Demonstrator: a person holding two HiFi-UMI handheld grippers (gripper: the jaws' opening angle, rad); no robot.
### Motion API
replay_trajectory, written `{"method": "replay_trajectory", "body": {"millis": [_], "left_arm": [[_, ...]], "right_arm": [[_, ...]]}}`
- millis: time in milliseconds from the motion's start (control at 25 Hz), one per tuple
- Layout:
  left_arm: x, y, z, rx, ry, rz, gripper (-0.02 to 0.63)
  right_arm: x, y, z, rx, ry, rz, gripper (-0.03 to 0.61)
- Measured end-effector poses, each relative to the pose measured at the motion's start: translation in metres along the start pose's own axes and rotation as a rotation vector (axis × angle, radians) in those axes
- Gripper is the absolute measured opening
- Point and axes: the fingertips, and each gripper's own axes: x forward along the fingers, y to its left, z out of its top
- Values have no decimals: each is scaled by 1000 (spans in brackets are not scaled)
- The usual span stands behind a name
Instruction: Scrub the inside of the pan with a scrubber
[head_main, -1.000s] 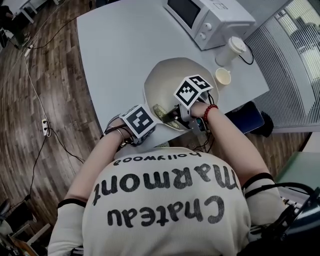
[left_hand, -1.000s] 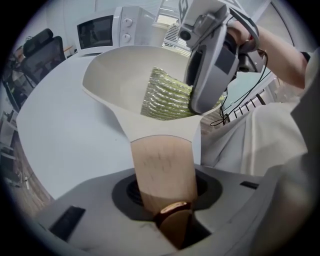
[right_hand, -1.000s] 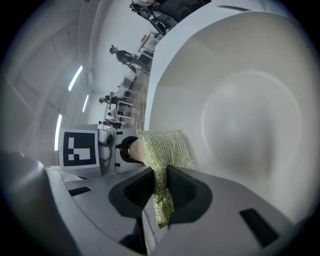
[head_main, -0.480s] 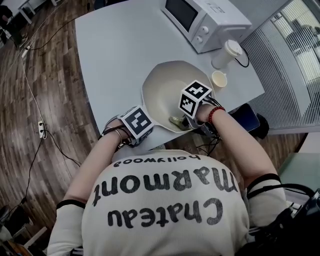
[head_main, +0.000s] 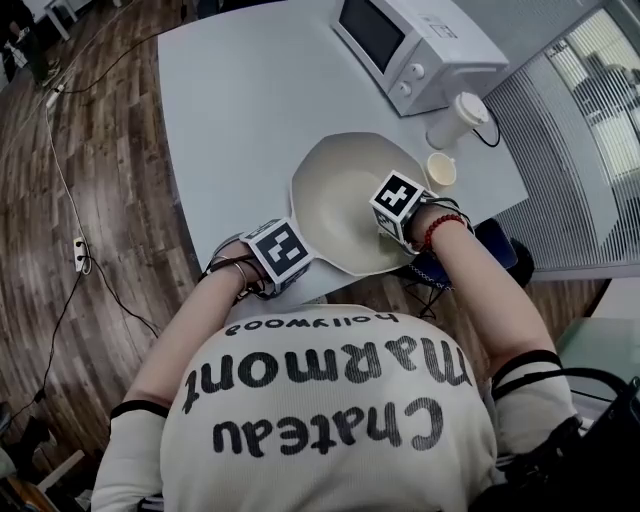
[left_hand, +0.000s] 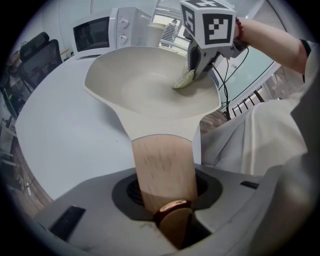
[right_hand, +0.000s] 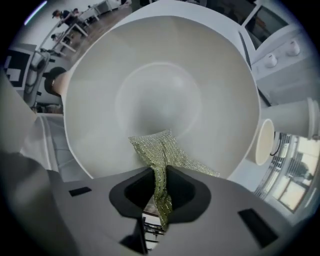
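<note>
Cream-coloured, the pan (head_main: 340, 190) showed no dirt. The left gripper (left_hand: 168, 210) clamped the pan's wooden handle (left_hand: 162, 165). The right gripper (right_hand: 159, 180) pinched the mesh scrubber (right_hand: 157, 147) against the pan's inner slope near its rim. Scrubbing seemed under way, with much of the inside left.

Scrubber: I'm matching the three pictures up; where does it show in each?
Head view: not visible, hidden under the right gripper.
Left gripper view: scrubber upper right of centre, on the pan's inner wall.
Right gripper view: bottom centre, between the jaws.
Shared landmark: the pan.
</note>
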Motion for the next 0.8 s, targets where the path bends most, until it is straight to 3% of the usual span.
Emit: {"method": "replay_trajectory", "body": {"millis": [120, 280, 440, 560, 640, 800], "left_arm": [[1, -3, 0, 17, 2, -9, 149], [1, -4, 0, 21, 3, -16, 148], [0, -5, -1, 19, -4, -28, 143], [-1, -5, -2, 28, -16, -11, 141], [-1, -2, -1, 47, -23, 37, 142], [-2, 3, -2, 57, -50, 94, 152]], "right_arm": [[6, -25, 2, -38, 13, -126, 66], [7, -43, 17, -110, -47, -231, 66], [0, -59, 32, -133, -146, -336, 66], [-12, -68, 46, -153, -277, -438, 66], [-31, -64, 60, -111, -435, -430, 66], [-71, -43, 77, 3, -683, -270, 66]]}}
